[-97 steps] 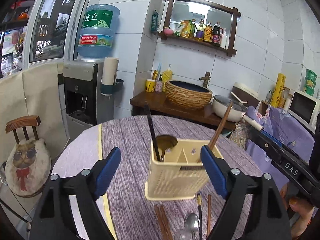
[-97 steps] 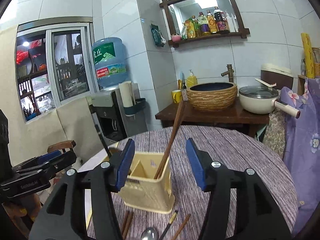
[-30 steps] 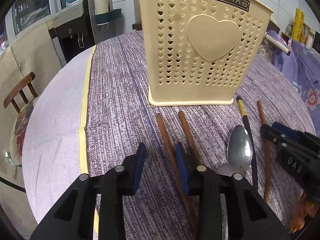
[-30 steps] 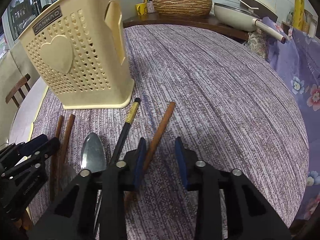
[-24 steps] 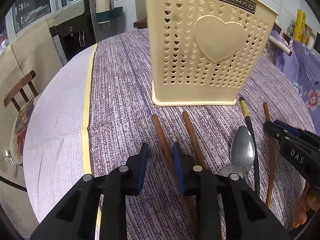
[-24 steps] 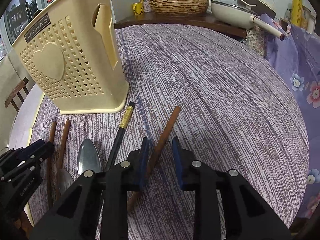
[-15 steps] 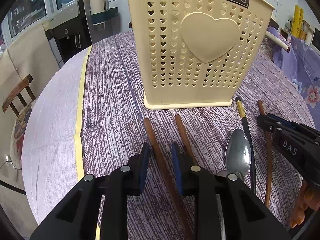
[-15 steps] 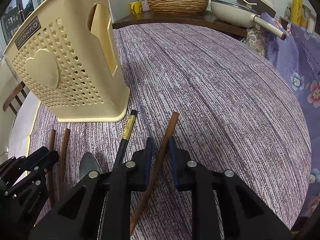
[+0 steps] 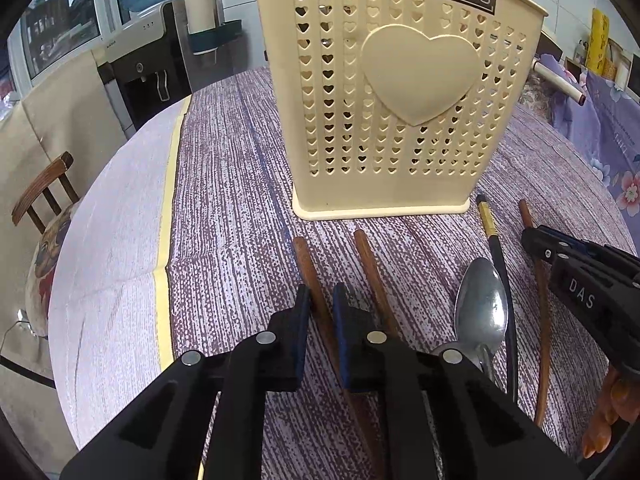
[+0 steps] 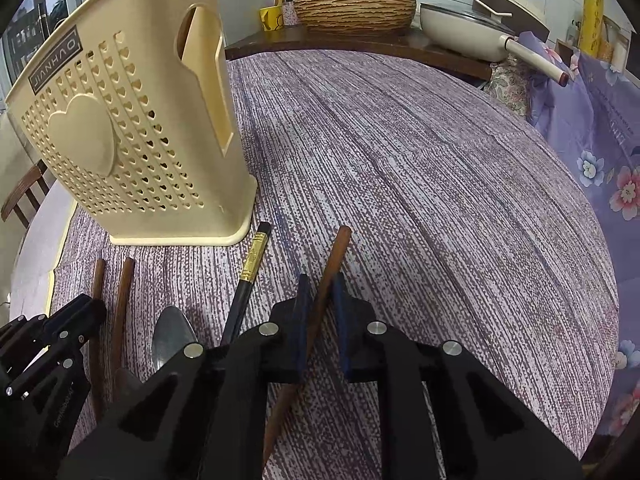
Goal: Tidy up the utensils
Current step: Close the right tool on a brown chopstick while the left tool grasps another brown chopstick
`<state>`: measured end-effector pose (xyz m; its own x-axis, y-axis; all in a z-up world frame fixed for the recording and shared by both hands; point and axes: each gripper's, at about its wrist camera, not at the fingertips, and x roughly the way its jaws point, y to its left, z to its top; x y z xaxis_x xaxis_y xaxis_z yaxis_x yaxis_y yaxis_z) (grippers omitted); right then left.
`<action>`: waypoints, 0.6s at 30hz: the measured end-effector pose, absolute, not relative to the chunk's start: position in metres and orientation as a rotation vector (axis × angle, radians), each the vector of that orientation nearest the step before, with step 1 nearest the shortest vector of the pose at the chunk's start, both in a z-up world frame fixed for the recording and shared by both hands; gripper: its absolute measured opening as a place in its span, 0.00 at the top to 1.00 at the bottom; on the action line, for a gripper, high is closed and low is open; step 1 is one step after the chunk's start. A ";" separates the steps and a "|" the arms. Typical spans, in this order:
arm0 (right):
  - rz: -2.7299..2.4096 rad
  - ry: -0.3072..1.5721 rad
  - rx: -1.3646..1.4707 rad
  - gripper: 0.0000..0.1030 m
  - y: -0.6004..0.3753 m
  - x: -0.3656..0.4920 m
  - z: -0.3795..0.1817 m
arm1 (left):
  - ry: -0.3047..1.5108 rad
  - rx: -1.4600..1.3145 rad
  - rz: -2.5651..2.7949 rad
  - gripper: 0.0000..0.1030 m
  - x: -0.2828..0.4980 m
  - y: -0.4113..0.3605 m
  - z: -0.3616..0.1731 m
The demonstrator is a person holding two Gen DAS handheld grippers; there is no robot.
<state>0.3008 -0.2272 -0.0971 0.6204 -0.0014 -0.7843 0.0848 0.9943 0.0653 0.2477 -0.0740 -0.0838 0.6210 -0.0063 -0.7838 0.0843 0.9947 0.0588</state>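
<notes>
A cream perforated utensil holder (image 9: pixel 400 112) with a heart stands on the round table; it also shows in the right wrist view (image 10: pixel 132 140). My left gripper (image 9: pixel 319 300) is shut on the leftmost brown chopstick (image 9: pixel 304 256), low at the cloth. A second brown chopstick (image 9: pixel 370 264), a metal spoon (image 9: pixel 480 308) and a black chopstick with a gold band (image 9: pixel 496 248) lie to its right. My right gripper (image 10: pixel 320 292) is shut on another brown chopstick (image 10: pixel 338 248), right of the black chopstick (image 10: pixel 250 268).
The purple striped tablecloth (image 10: pixel 420 168) covers the table, with a yellow band (image 9: pixel 168 200) near its left edge. A wooden chair (image 9: pixel 44 196) stands left of the table. A side counter with a woven basin (image 10: pixel 356 8) and a pan (image 10: pixel 468 28) lies behind.
Both grippers have come down from above the holder to the cloth. Each has narrowed its jaws onto a brown chopstick over the last second.
</notes>
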 end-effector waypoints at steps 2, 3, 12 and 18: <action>-0.052 0.899 0.106 0.89 -0.228 0.300 -0.097 | 0.899 0.093 -0.052 0.89 0.247 -0.074 -0.084; -0.052 0.899 0.113 0.90 -0.229 0.300 -0.097 | 0.900 0.091 -0.051 0.89 0.247 -0.074 -0.084; -0.038 0.900 0.158 0.92 -0.240 0.305 -0.096 | 0.899 0.089 -0.054 0.90 0.249 -0.072 -0.083; -0.028 0.896 0.176 0.92 -0.246 0.308 -0.096 | 0.901 0.072 -0.061 0.91 0.251 -0.068 -0.082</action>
